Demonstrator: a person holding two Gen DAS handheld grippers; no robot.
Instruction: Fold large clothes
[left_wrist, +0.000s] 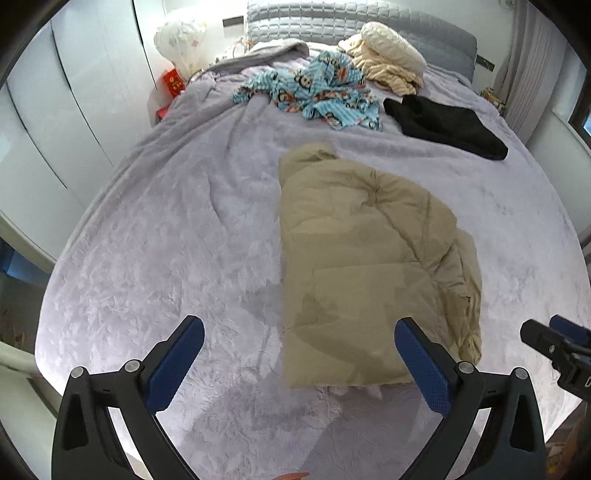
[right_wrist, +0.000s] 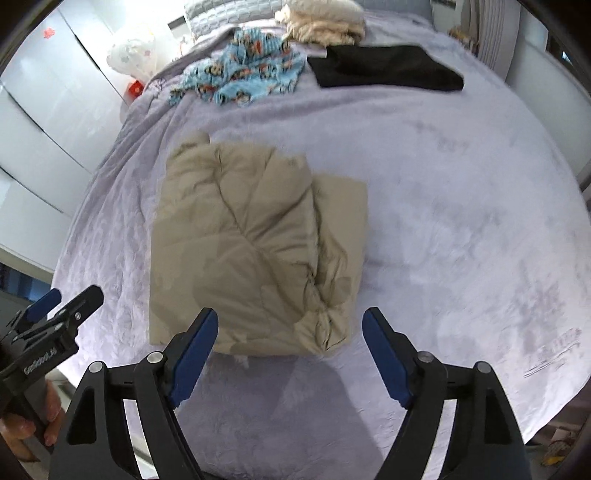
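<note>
A tan padded garment (left_wrist: 369, 266) lies folded into a thick rectangle on the lilac bed cover (left_wrist: 166, 240); it also shows in the right wrist view (right_wrist: 255, 251). My left gripper (left_wrist: 299, 350) is open and empty, above the bed just short of the garment's near left corner. My right gripper (right_wrist: 290, 339) is open and empty, hovering over the garment's near edge. The right gripper's tip shows at the right edge of the left wrist view (left_wrist: 554, 343). The left gripper shows at the left edge of the right wrist view (right_wrist: 55, 314).
A blue cartoon-print garment (left_wrist: 317, 92), a cream bundle (left_wrist: 388, 62) and a black folded garment (left_wrist: 447, 125) lie at the far end of the bed. White wardrobe doors (left_wrist: 74, 92) stand on the left. A curtain (left_wrist: 532, 74) hangs at the right.
</note>
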